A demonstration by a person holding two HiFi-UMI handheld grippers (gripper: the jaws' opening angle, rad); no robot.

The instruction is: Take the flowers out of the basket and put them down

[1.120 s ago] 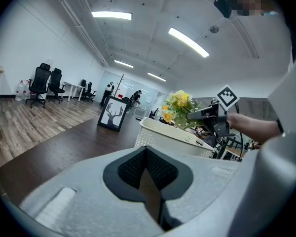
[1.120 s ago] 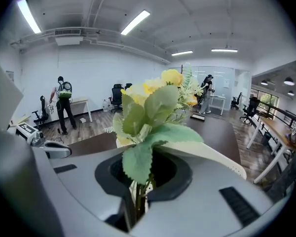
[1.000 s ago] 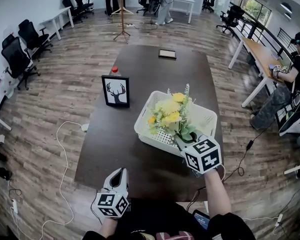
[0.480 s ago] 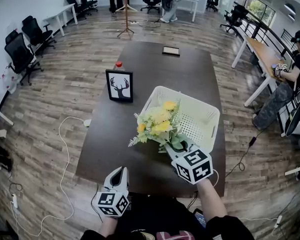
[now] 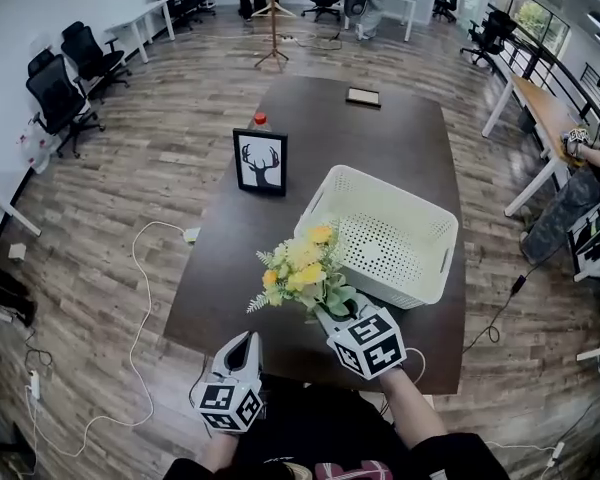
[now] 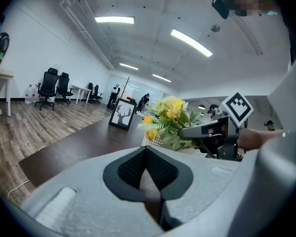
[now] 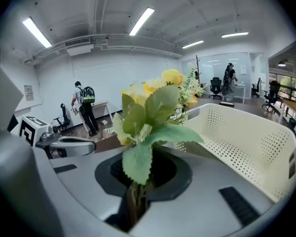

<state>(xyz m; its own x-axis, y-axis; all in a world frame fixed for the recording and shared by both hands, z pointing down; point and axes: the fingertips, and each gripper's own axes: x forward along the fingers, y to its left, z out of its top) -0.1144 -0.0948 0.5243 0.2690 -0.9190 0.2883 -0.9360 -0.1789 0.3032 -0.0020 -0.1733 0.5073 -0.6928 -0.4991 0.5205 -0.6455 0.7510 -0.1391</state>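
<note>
- Dark wooden worktop (image 5: 230, 298) in an open office is seen, with a white basket (image 5: 405, 286) and a framed deer picture (image 5: 260, 163) standing on it.
- Fingers of the right gripper (image 7: 135, 201) are clamped on the stems of the flowers (image 5: 298, 273).
- The flowers are held clear of the basket, over bare worktop just beside its near left corner.
- Fingers of the left gripper (image 6: 150, 181) are pressed together on nothing, near the worktop's front edge.
- Lifting out is judged done, and putting down is the step in hand.
- Next, the flowers are to be lowered onto the worktop, and the fingers parted once they rest.
</note>
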